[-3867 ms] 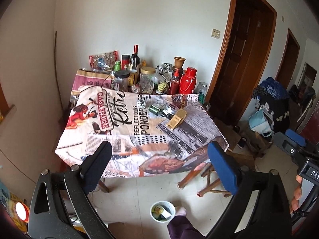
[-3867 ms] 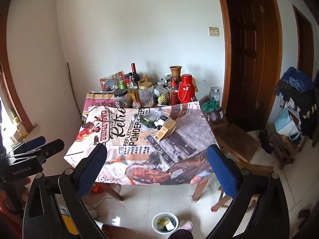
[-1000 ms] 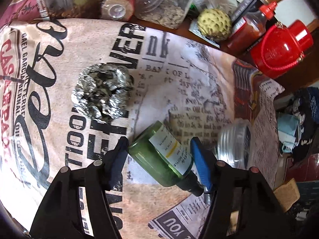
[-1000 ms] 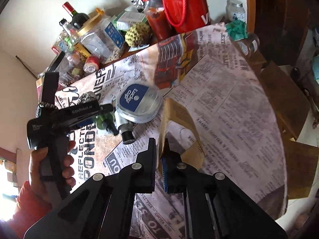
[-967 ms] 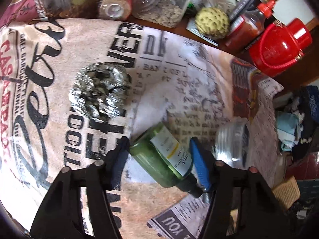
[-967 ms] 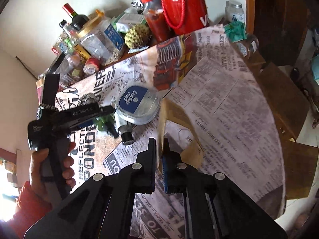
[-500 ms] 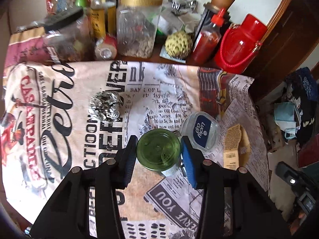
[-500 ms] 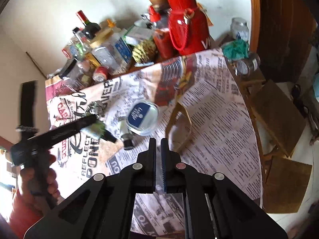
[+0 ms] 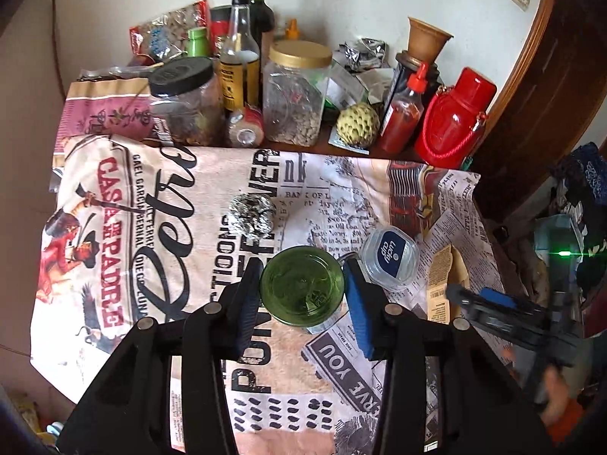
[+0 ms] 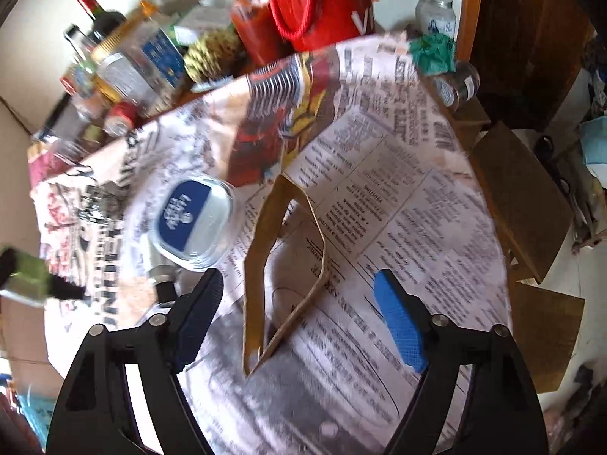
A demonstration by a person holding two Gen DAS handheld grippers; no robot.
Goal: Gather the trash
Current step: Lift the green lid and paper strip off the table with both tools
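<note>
The left tongs [image 9: 303, 292] hold a green glass bottle [image 9: 302, 285], their pads pressed on its two sides; the bottle is seen base-on in the left wrist view, so its long axis runs away from the camera along the fingers, neck pointing down toward the table [image 9: 159, 197]. In the right wrist view the same bottle shows at the far left edge, lifted clear of the printed cloth. The right tongs [image 10: 299, 303] are opening, with nothing pressed between the pads; the flattened brown cardboard sleeve [image 10: 282, 261] lies on the table directly ahead of them, its long axis running roughly away from the camera, its near end between the two fingers but touching neither. The right hand is plainly the nearer one to the sleeve, so the next grasp there probably turns on closing across the sleeve's narrow width. Other likely trash still on the cloth: a crumpled foil ball [image 9: 252, 214] beyond the bottle, and a clear plastic cup lid [image 9: 390, 258] just right of it, its blue label reading "lucky cup", with a second dark-capped bottle [image 10: 161, 278] partly under it. The cloth carries large print: "CASA PADRE", "Retro", "PONDER", "BANK OF", "YOU". The jars at the back have no legible labels.
</note>
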